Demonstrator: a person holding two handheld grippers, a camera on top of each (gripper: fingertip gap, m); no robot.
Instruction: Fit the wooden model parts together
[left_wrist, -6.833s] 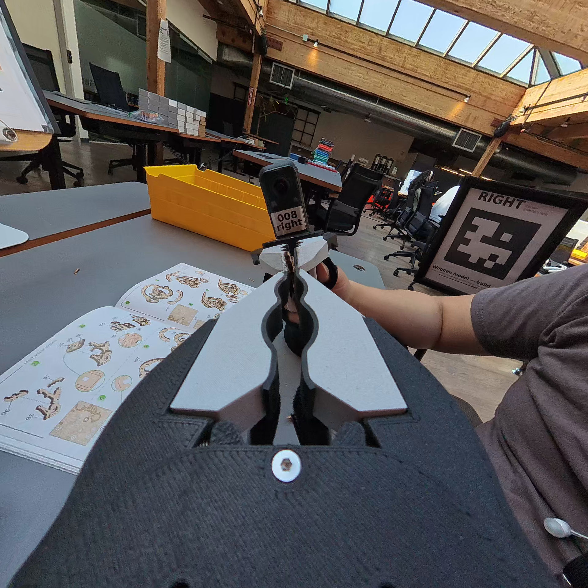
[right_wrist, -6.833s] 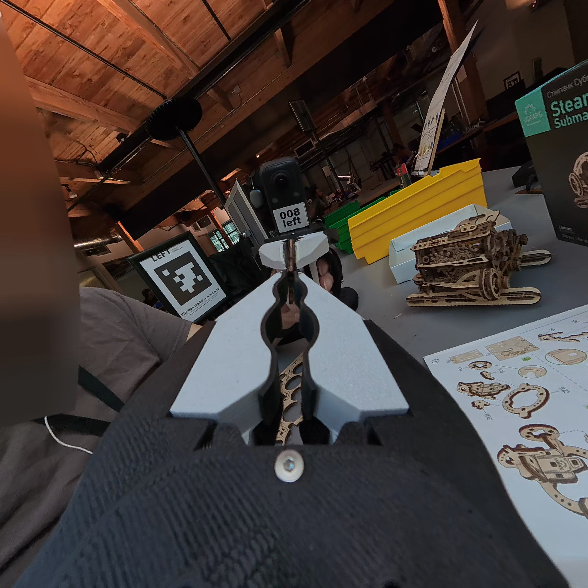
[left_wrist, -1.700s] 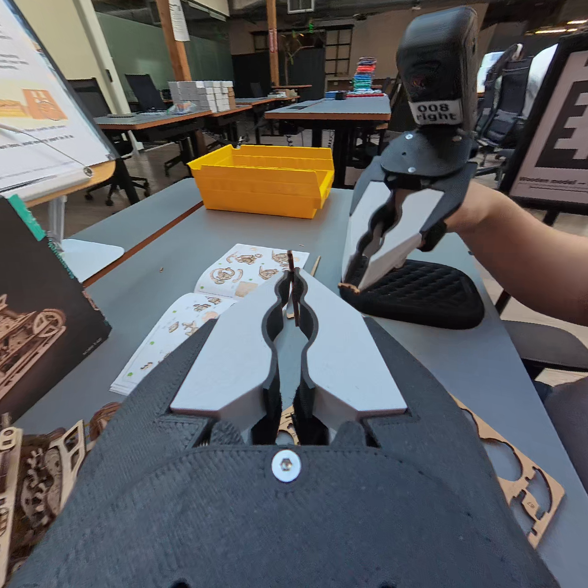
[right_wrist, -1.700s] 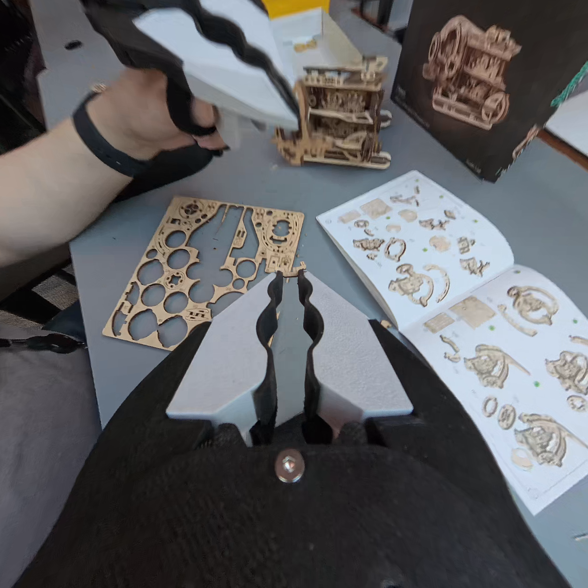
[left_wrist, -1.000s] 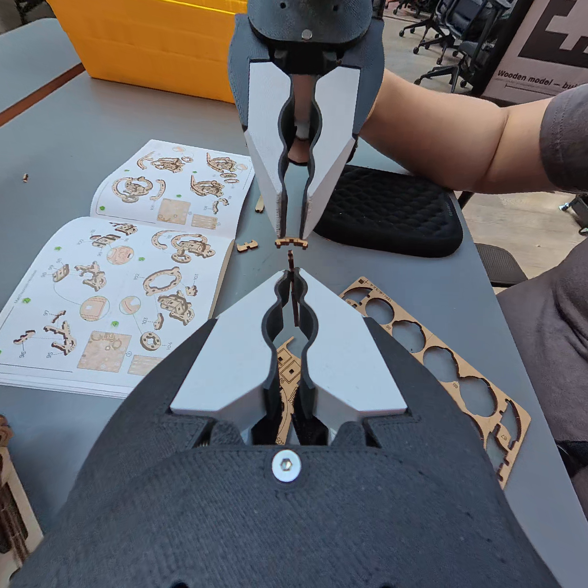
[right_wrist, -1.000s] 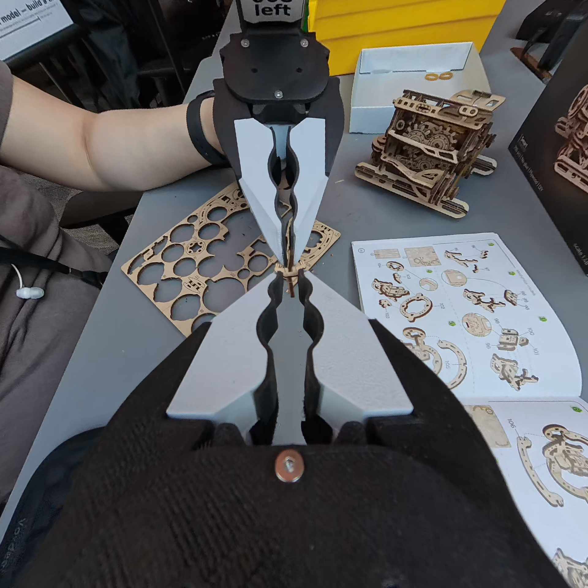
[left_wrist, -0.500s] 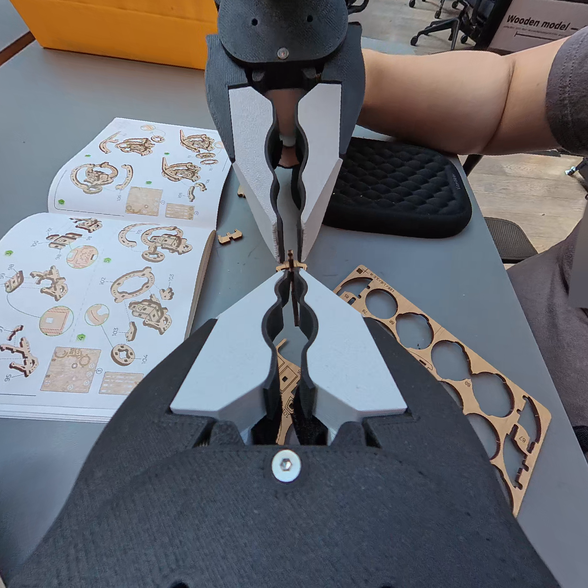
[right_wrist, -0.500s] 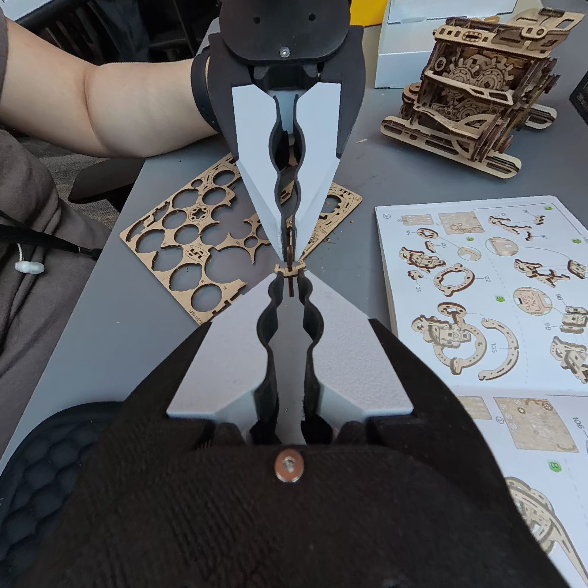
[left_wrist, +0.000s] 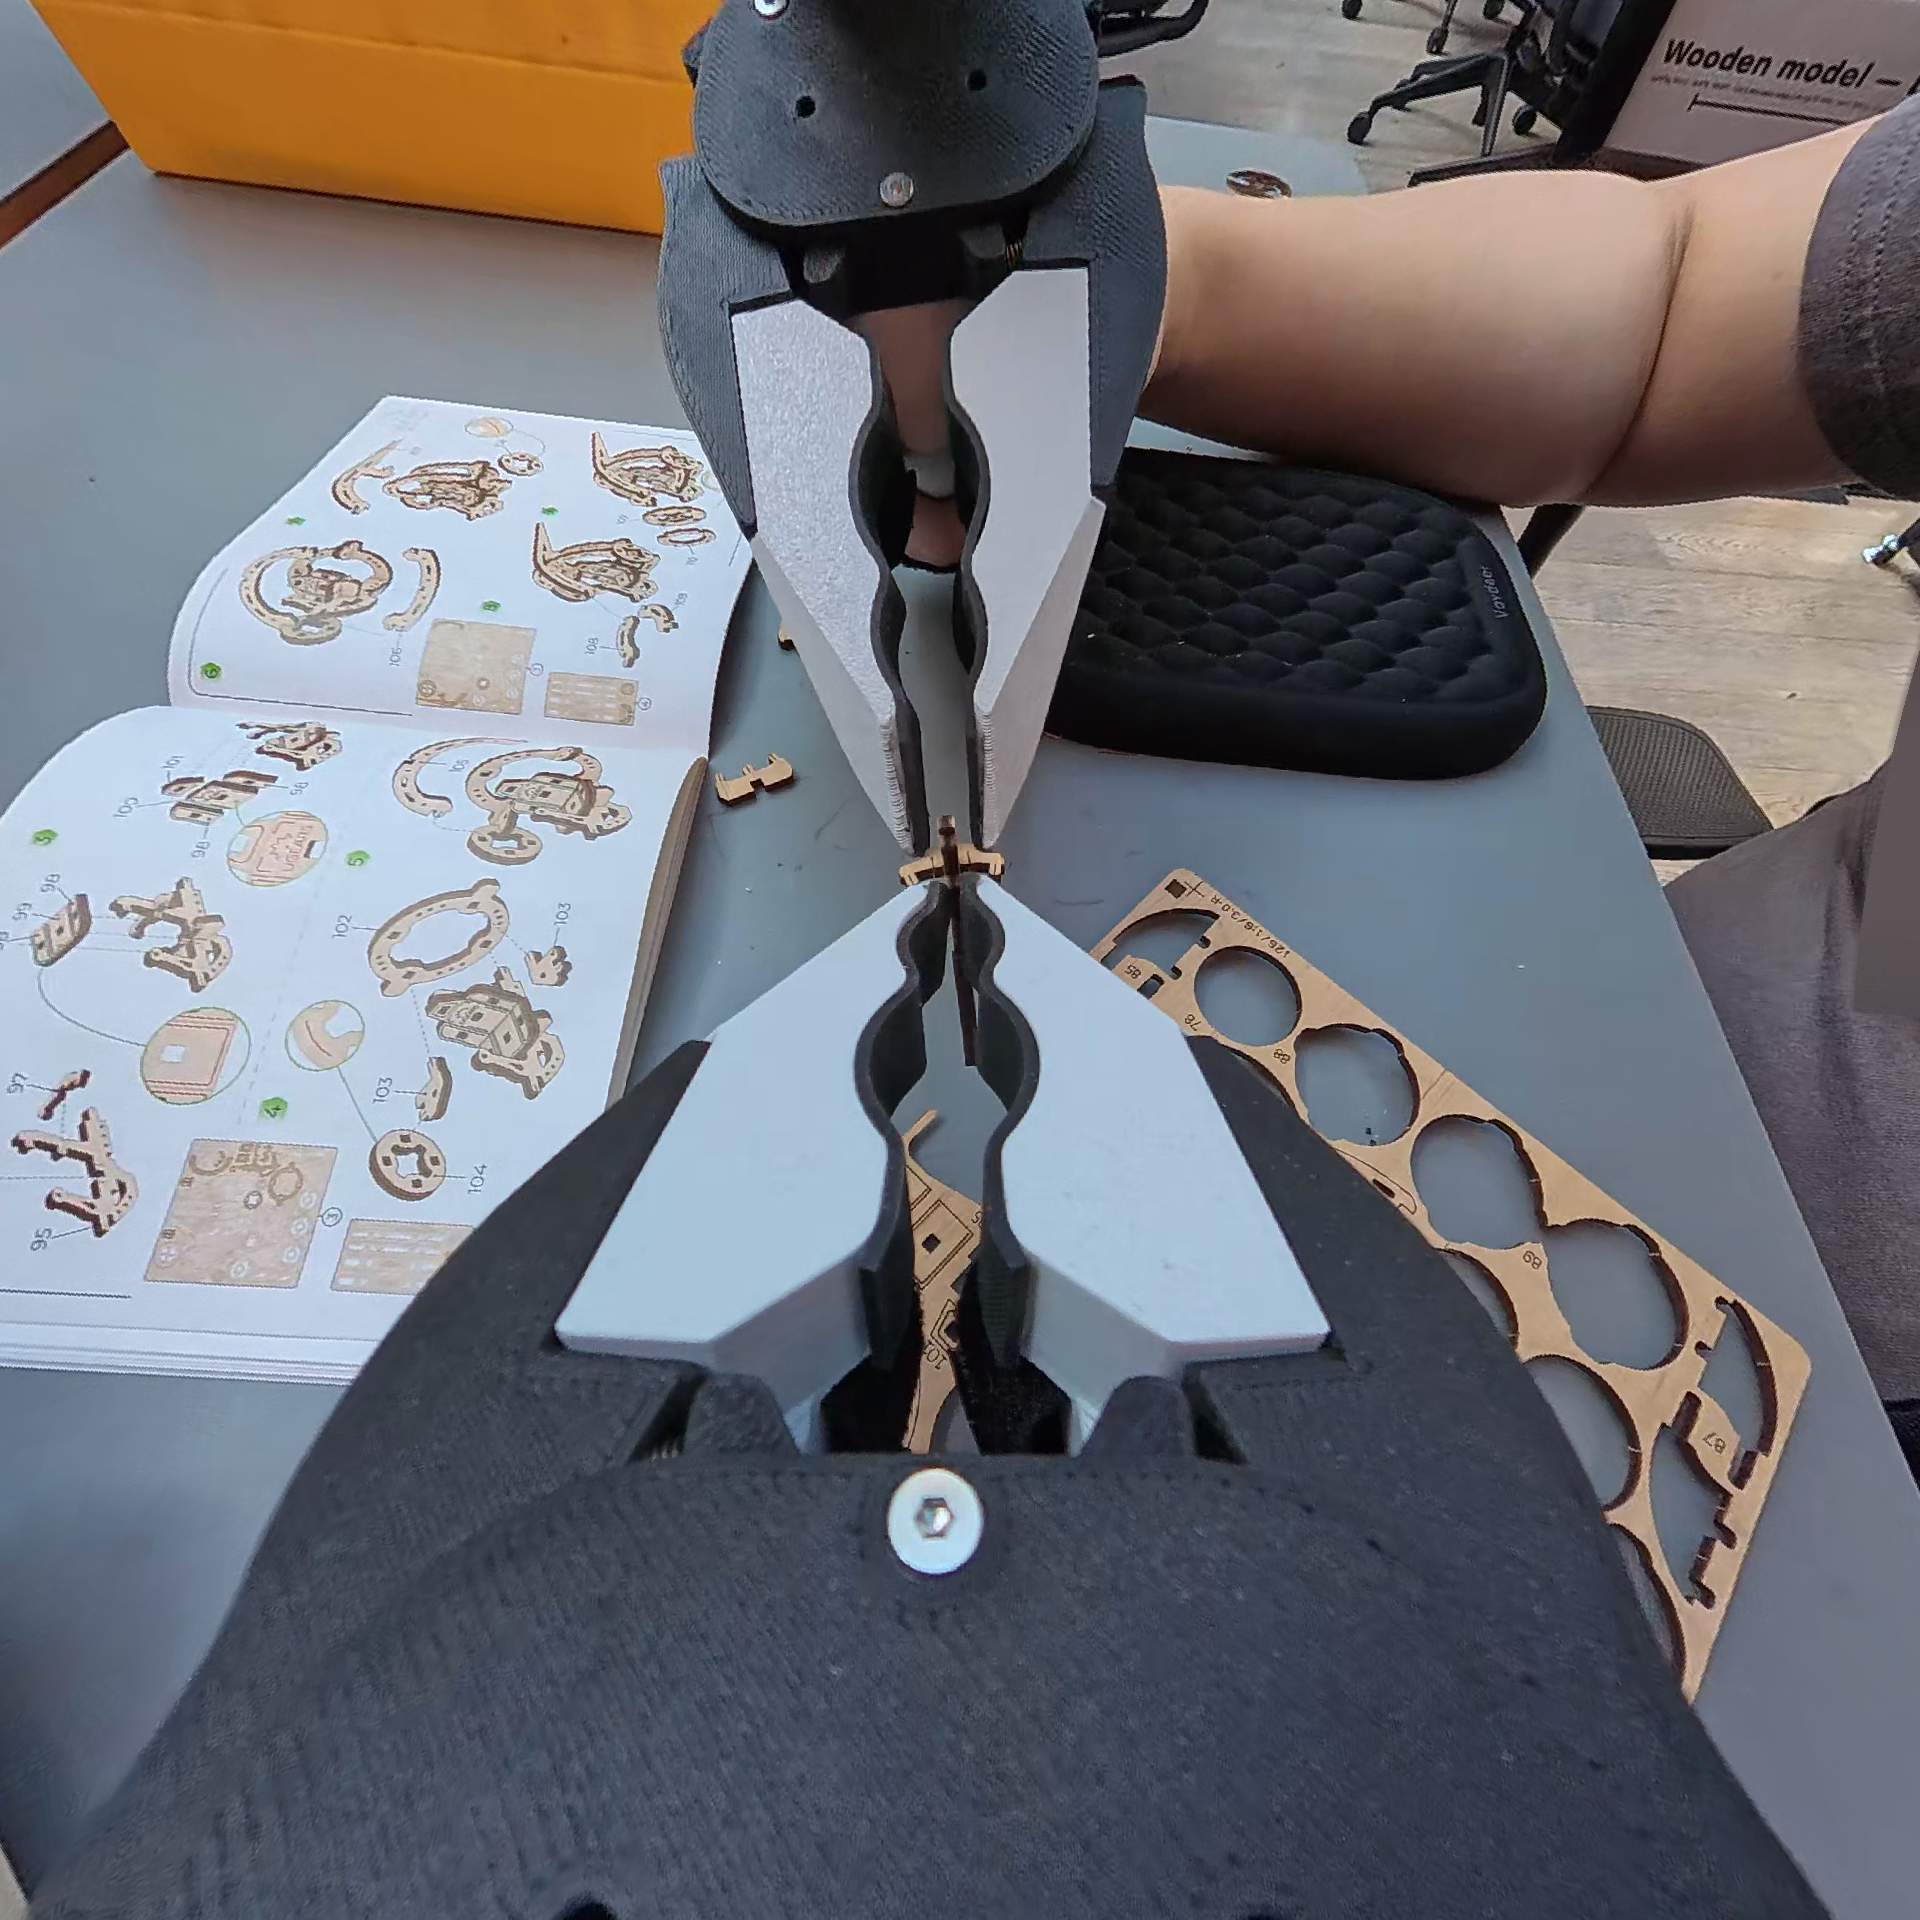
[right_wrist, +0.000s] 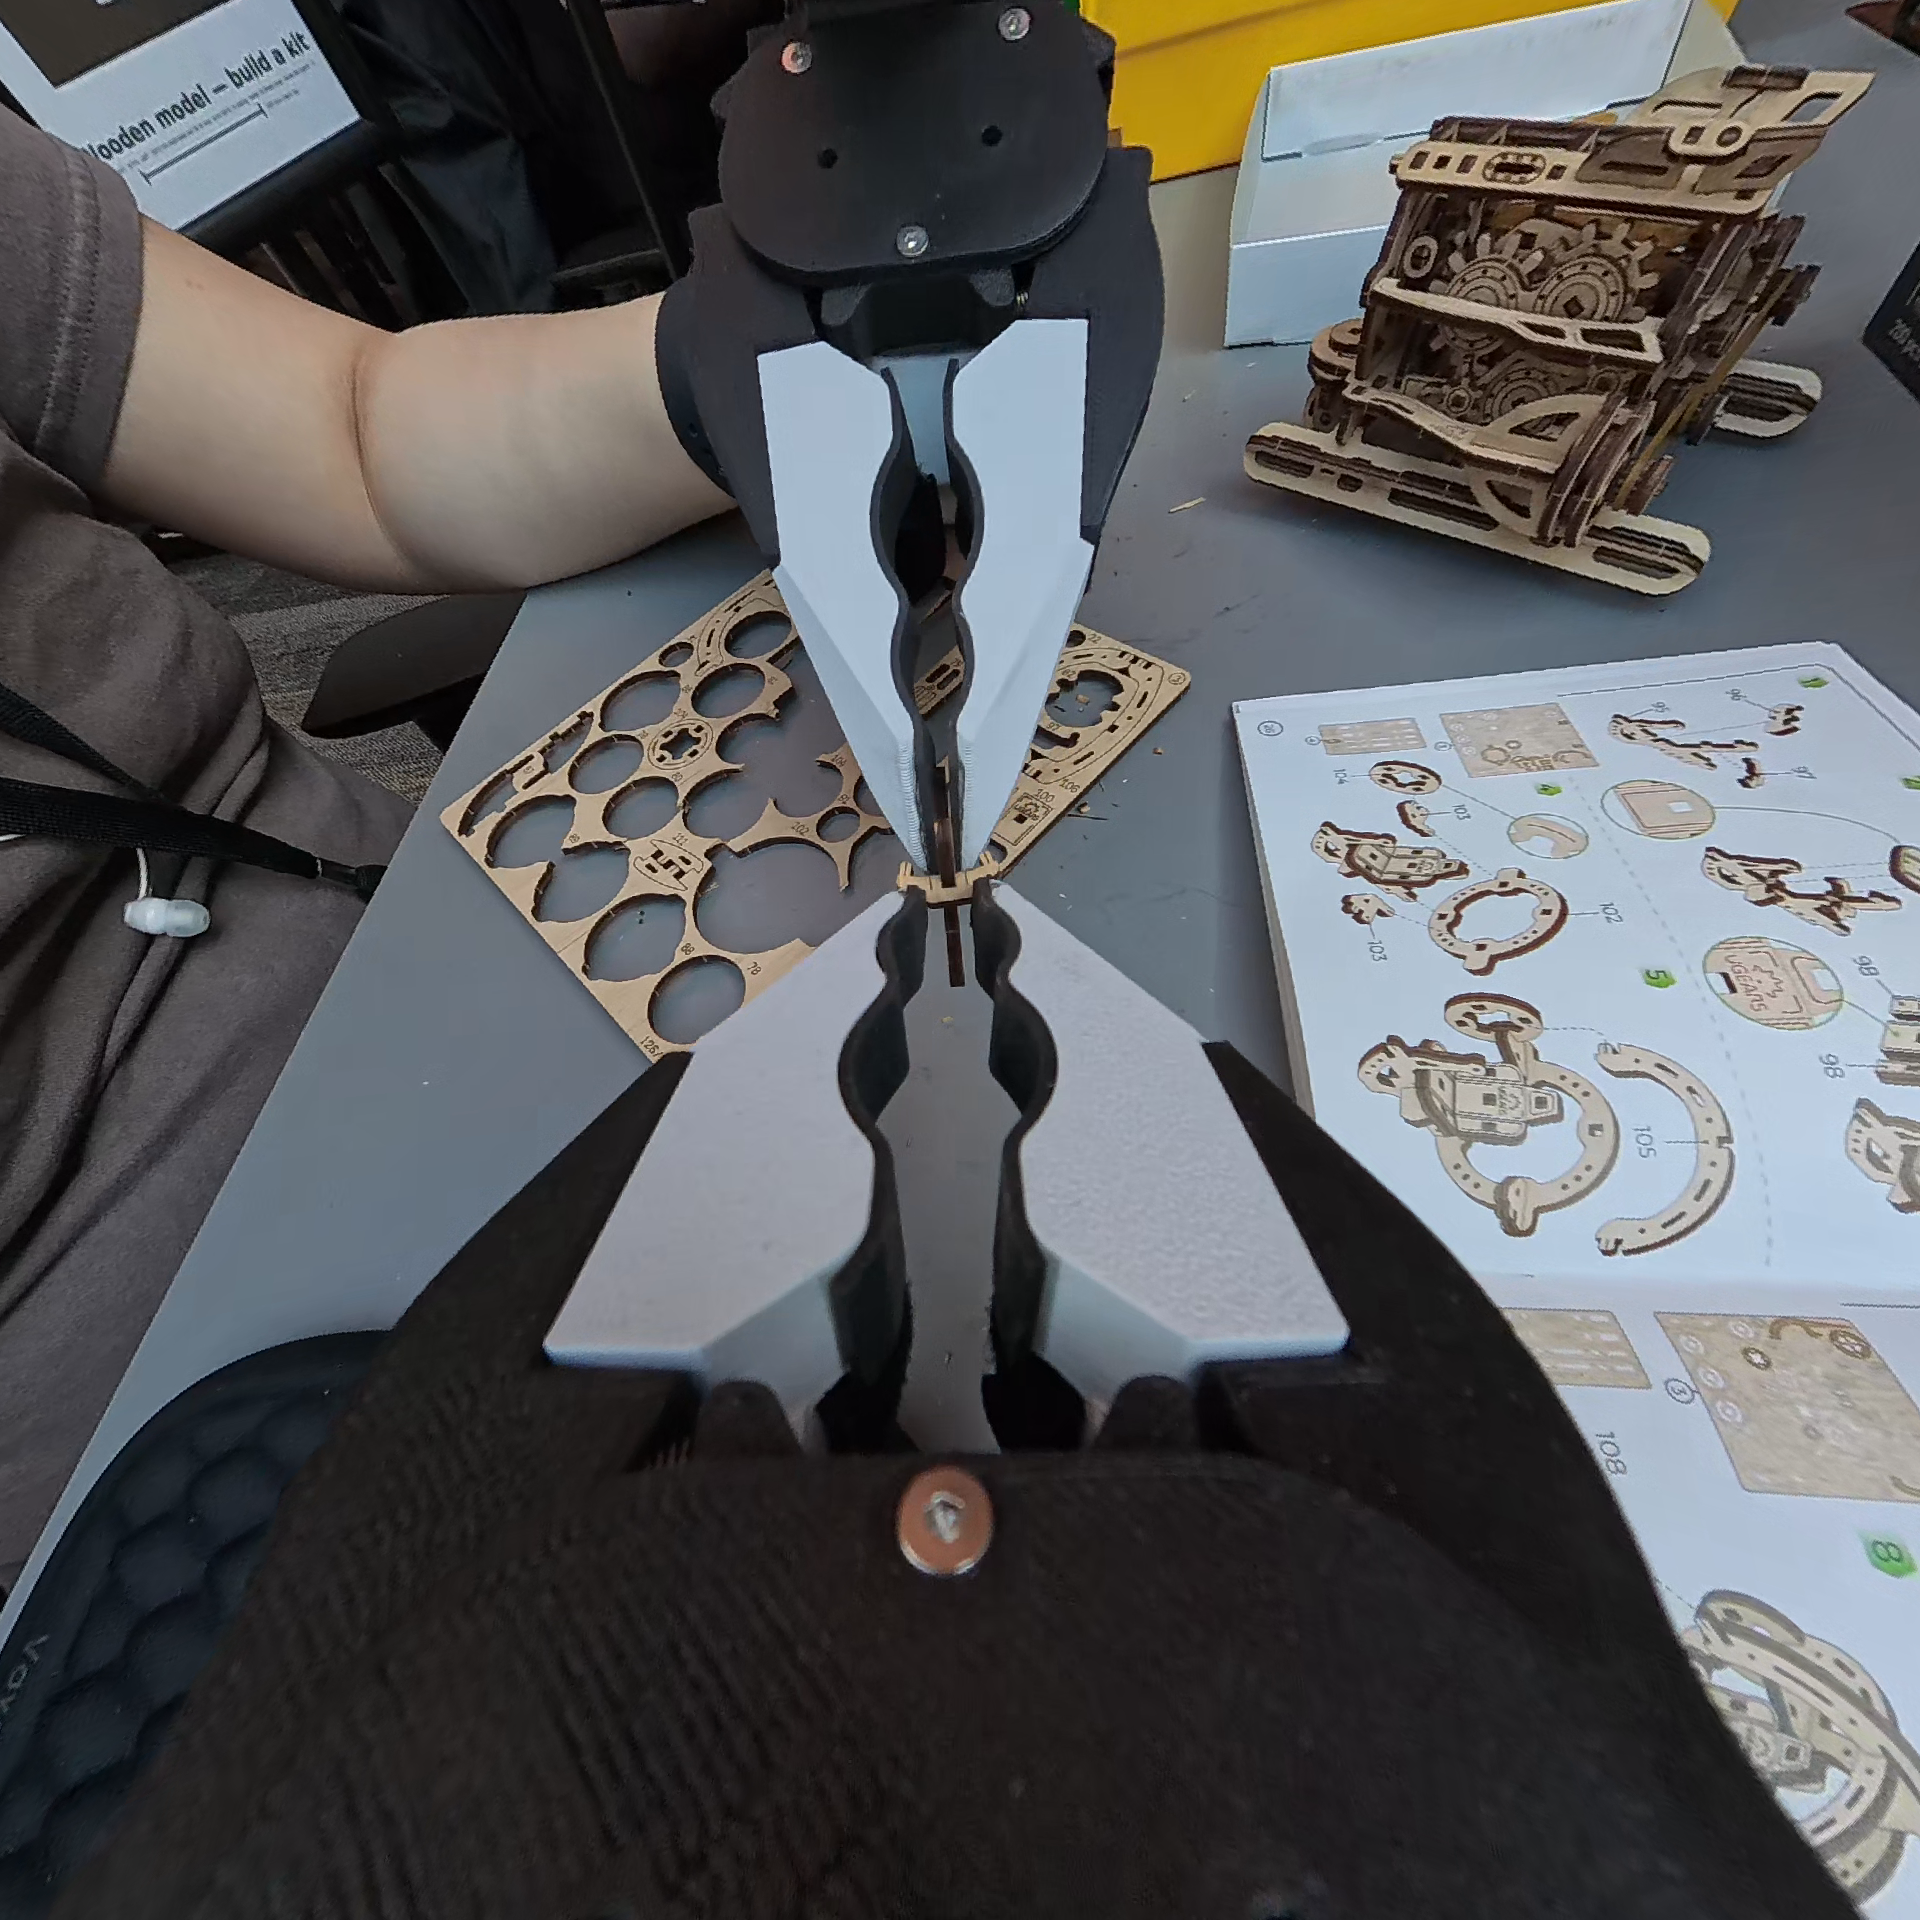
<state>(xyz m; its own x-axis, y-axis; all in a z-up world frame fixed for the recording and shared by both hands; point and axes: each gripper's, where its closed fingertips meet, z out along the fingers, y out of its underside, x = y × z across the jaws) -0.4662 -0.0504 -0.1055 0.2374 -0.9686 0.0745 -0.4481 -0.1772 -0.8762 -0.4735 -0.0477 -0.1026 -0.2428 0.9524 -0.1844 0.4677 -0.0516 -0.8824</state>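
My left gripper (left_wrist: 951, 906) is shut on a thin wooden strip (left_wrist: 964, 997), seen edge-on between its fingers. My right gripper (left_wrist: 943, 831) comes in from the top of that view, tip to tip with it. In the right wrist view my right gripper (right_wrist: 940, 899) is shut on a small flat notched wooden piece (right_wrist: 940, 883), held crosswise at its tips. The left gripper (right_wrist: 940, 831) faces it from above. The strip (right_wrist: 953, 940) pokes through the small piece (left_wrist: 948, 862) into the gap between the right fingers. Both grippers are held above the grey table (left_wrist: 1351, 831).
A punched-out wooden parts sheet (left_wrist: 1455, 1195) lies under the grippers. An open instruction booklet (left_wrist: 312, 935) and a loose small part (left_wrist: 753, 779) lie left. A black pad (left_wrist: 1299, 623) and yellow bin (left_wrist: 364, 94) are behind. The built wooden model (right_wrist: 1538, 312) and a white box (right_wrist: 1351, 156) stand beyond. Left and right tips are no more than a few centimetres apart.
The grippers have closed the small gap between them. The strip and the notched piece, apart a second ago, now meet and the strip passes through the piece.
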